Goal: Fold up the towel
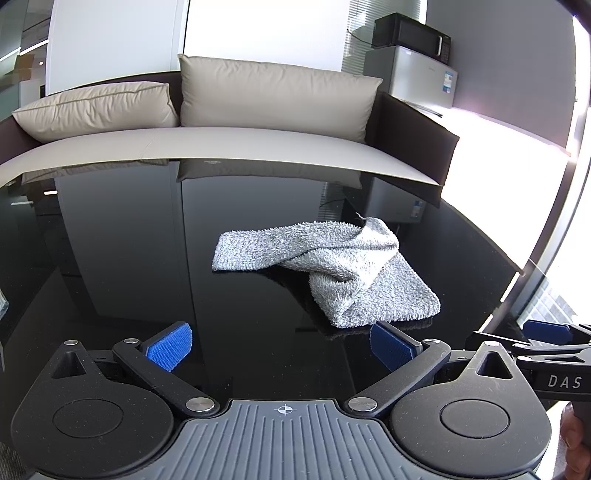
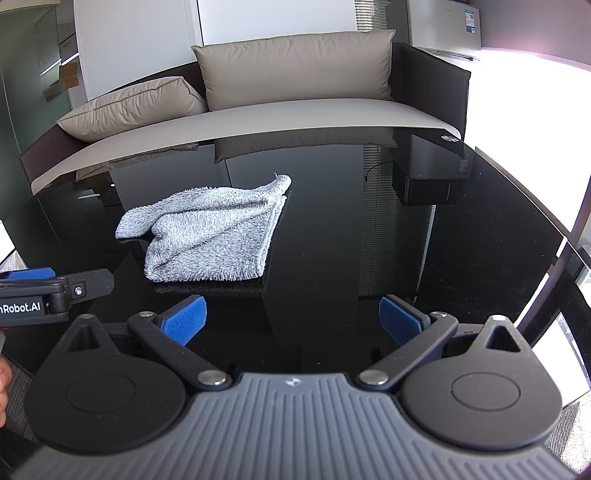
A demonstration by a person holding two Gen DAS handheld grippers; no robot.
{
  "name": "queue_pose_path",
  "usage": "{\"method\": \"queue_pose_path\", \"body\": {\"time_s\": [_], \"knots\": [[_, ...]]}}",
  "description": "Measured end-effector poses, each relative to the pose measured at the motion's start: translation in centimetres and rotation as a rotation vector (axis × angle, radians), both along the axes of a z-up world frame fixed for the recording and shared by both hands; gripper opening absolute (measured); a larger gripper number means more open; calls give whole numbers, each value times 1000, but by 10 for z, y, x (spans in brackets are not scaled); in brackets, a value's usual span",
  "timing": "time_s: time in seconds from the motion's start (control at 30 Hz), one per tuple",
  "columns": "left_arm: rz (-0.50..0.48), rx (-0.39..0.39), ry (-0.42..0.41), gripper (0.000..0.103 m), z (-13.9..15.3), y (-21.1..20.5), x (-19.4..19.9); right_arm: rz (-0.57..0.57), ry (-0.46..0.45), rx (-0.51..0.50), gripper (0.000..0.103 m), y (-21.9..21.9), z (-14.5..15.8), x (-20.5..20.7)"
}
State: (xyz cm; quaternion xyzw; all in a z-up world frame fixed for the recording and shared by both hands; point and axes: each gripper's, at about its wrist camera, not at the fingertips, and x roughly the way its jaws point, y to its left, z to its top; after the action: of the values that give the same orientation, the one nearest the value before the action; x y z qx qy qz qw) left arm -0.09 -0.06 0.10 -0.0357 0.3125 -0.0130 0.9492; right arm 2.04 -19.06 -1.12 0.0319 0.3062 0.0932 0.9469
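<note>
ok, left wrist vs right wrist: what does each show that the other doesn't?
Only the left wrist view: a black microwave on top of the small silver fridge, and the right gripper coming in at the right edge.

Only the right wrist view: the left gripper at the left edge, and the far right corner of the table.

Both: the crumpled grey towel on the glossy black table, held by neither gripper, both open, and the sofa with two beige cushions.

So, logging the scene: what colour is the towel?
Mottled grey; the towel shows best in the right wrist view.
</note>
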Motion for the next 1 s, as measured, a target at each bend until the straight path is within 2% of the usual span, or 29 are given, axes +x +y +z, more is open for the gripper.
{"method": "queue_pose_path", "body": {"time_s": [1.0], "knots": [[-3,1,-1,102,0,0,0,2,3,-3,102,1,1,-1]]}}
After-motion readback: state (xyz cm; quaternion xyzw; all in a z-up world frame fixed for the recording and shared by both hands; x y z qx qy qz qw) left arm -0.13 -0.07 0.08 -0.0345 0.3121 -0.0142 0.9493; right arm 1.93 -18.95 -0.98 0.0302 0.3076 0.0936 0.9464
